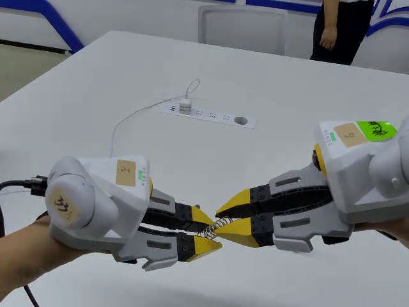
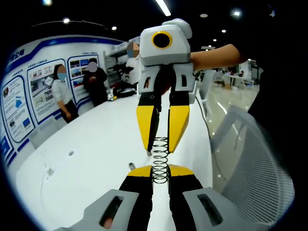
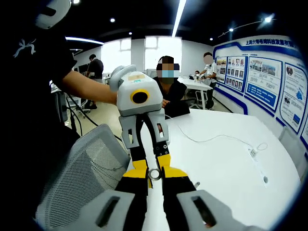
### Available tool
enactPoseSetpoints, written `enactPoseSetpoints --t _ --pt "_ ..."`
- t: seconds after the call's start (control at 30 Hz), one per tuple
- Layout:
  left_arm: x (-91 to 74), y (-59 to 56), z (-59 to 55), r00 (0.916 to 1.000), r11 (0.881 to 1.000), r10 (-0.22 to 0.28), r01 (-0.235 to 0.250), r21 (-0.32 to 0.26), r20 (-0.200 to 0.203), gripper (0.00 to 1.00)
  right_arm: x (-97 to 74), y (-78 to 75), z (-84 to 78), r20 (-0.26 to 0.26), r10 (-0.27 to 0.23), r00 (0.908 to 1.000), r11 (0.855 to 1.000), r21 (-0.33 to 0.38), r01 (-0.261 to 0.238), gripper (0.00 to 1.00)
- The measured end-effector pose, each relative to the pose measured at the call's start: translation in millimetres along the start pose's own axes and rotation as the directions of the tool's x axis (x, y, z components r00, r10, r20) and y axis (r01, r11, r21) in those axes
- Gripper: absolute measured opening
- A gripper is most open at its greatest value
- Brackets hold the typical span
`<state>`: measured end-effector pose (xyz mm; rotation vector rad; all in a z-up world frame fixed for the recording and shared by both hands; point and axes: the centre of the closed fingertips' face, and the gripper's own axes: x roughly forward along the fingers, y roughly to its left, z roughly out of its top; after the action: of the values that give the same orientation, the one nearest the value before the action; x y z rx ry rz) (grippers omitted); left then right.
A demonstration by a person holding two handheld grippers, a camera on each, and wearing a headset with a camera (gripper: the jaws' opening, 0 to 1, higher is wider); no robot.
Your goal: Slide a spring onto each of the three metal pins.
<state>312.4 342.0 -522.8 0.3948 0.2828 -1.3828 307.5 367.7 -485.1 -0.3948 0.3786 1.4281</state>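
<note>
Above the white counter (image 1: 268, 70), my left hand-held gripper (image 1: 216, 234) and right hand-held gripper (image 1: 217, 224) meet tip to tip, each narrowed onto 1 end of the spring (image 1: 222, 225). I judge it light, bendy, apt to flick away; I'd grip near its ends.

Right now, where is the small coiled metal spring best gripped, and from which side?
Pinch the small coiled metal spring across its coils at one end, coming in along its axis like the left gripper; the far end's bore likely stays open.
</note>
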Motion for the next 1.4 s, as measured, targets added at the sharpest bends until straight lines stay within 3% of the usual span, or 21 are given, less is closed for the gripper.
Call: enactPoseSetpoints --t 0.37,0.63,1.0,1.13,1.4 --pt "3.3 0.2 1.2 0.9999 1.000 0.002 -0.002 -0.004 0.012 0.11 8.3 0.7 7.0 0.036 0.004 0.9994 0.999 0.043 -0.006 0.11" --pt "2.3 5.9 2.7 0.9994 1.000 0.016 -0.015 -0.026 0.030 0.11 9.3 -4.6 10.5 0.045 -0.019 0.9988 0.999 0.029 0.017 0.11" --pt "0.0 14.9 0.0 0.9988 0.996 0.044 -0.043 -0.073 0.020 0.12 14.0 -12.5 12.4 0.040 -0.047 0.9981 0.999 0.014 0.047 0.10" --pt "-5.1 20.3 -0.6 0.9974 0.994 0.065 -0.062 -0.089 0.031 0.16 14.7 -18.0 17.1 0.045 -0.064 0.9969 0.998 0.008 0.064 0.10" --pt "-8.8 30.6 -7.4 0.9949 0.989 0.101 -0.101 -0.109 -0.004 0.31 8.5 -36.3 24.0 0.059 -0.126 0.9903 0.992 0.019 0.125 0.11"
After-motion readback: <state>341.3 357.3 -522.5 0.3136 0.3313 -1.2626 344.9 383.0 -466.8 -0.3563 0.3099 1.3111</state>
